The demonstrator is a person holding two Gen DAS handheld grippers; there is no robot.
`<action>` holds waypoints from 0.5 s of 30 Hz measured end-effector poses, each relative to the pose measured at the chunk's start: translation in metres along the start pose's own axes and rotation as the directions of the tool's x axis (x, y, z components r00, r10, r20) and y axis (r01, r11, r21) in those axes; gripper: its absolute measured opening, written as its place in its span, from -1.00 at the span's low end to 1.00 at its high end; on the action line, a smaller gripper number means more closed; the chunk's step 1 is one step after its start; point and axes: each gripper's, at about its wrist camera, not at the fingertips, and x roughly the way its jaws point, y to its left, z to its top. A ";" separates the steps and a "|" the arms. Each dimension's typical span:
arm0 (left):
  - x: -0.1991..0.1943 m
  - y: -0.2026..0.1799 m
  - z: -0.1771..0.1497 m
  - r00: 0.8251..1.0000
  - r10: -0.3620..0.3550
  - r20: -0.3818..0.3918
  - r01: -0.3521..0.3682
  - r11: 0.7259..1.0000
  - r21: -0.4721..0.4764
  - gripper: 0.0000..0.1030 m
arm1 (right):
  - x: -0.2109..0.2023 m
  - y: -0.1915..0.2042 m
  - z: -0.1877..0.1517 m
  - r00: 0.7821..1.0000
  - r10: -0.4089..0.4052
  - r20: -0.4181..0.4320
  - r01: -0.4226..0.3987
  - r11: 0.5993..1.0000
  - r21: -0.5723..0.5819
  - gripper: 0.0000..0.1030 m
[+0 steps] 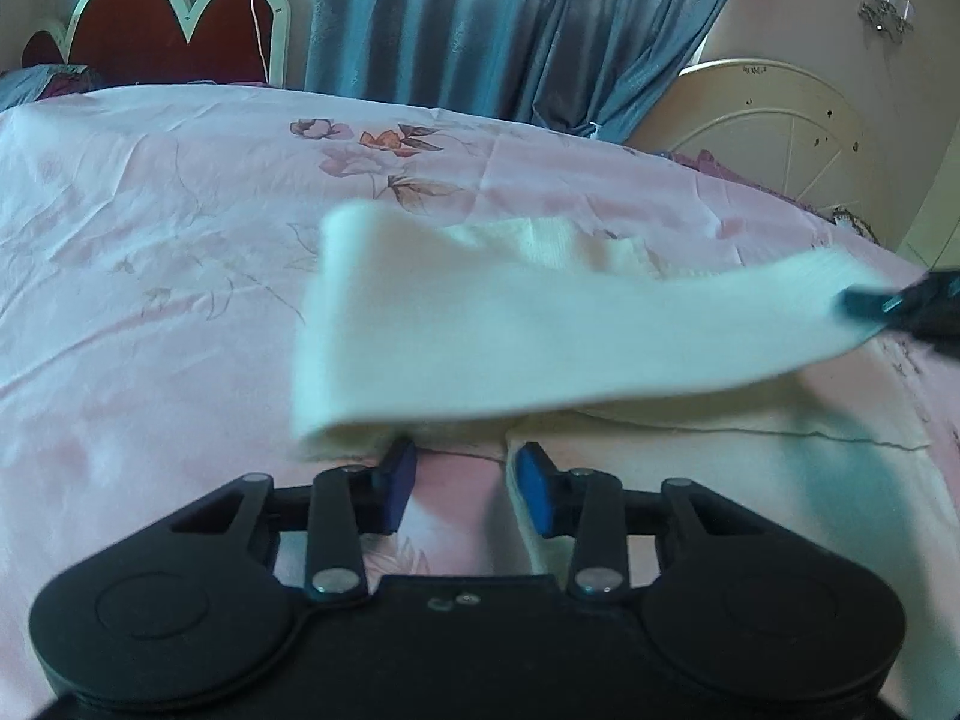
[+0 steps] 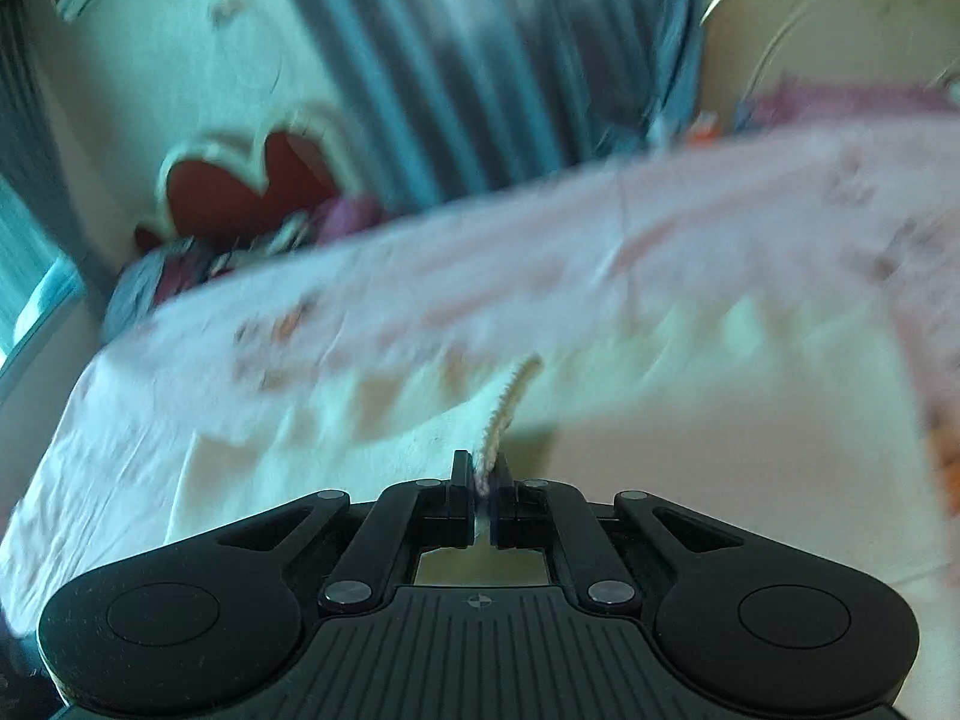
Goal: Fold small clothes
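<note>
A small cream knitted garment lies on the pink floral bedsheet. One strip of it is lifted and stretched to the right, blurred. My left gripper is open and empty, low over the sheet, at the near edge of the garment. My right gripper shows at the right edge of the left wrist view, holding the end of the lifted strip. In the right wrist view the right gripper is shut on the ribbed edge of the cream garment. That view is motion-blurred.
A red headboard with a white scalloped frame stands at the back left. Blue-grey curtains hang behind the bed. A cream arched furniture piece stands at the back right. Dark patterned bedding lies near the headboard.
</note>
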 end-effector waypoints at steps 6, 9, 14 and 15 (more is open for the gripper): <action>0.000 0.008 0.001 1.000 0.011 -0.008 -0.011 1.000 -0.004 -0.77 | -0.023 -0.067 0.002 0.993 -0.117 -0.004 0.117 0.992 0.057 -0.94; -0.001 0.010 0.003 1.000 0.009 -0.014 -0.009 1.000 -0.003 -0.82 | -0.026 -0.075 -0.006 0.994 -0.112 -0.019 0.113 0.992 0.058 -0.94; -0.009 -0.002 0.005 1.000 0.002 0.010 -0.002 0.999 0.034 -0.73 | -0.033 -0.073 -0.012 0.995 -0.101 -0.017 0.102 0.993 0.061 -0.94; -0.013 -0.004 0.005 1.000 -0.017 0.021 0.016 0.999 0.032 -0.66 | -0.033 -0.074 -0.008 0.995 -0.099 -0.016 0.099 0.993 0.063 -0.94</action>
